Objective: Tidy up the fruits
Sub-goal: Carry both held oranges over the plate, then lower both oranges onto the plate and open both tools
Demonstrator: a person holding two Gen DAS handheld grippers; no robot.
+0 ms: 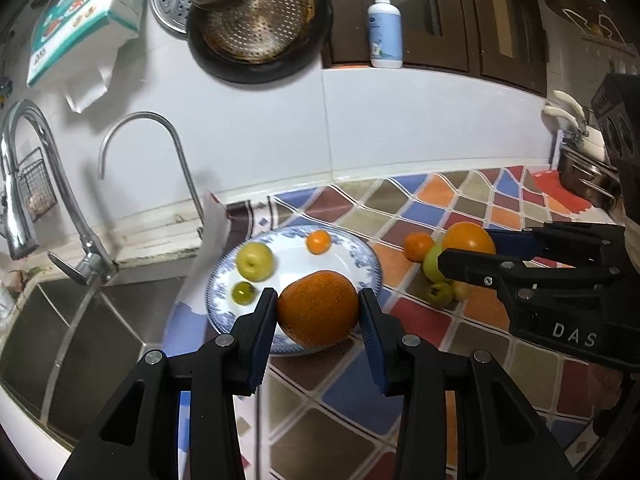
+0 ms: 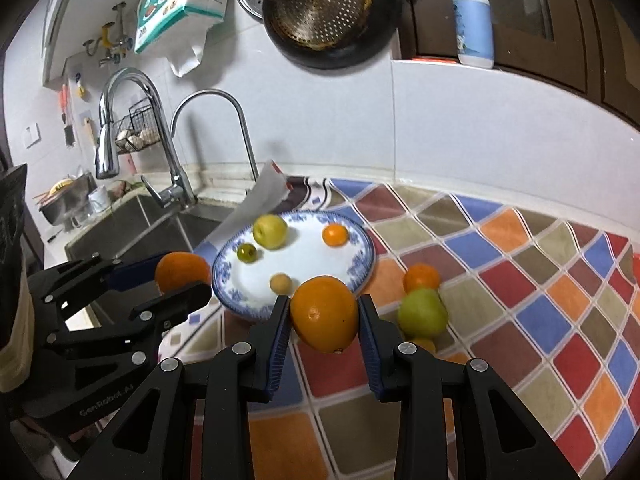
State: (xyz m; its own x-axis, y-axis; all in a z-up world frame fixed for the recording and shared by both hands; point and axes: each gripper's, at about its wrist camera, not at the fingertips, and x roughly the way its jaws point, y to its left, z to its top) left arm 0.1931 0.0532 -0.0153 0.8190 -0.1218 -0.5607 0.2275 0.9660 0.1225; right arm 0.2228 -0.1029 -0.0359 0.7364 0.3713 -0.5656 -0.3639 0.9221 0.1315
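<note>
My left gripper is shut on a rough dark orange, held above the near rim of a blue-and-white plate. My right gripper is shut on a smooth orange, held just right of the plate. The plate holds a yellow-green apple, a small green fruit, a small tangerine and a small tan fruit. On the tiled cloth to the right lie a tangerine, a green apple and a small yellow fruit, partly hidden.
A steel sink with two taps lies left of the plate. A white card leans behind the plate. A pan, a tissue pack and a lotion bottle are by the wall. Pots stand far right.
</note>
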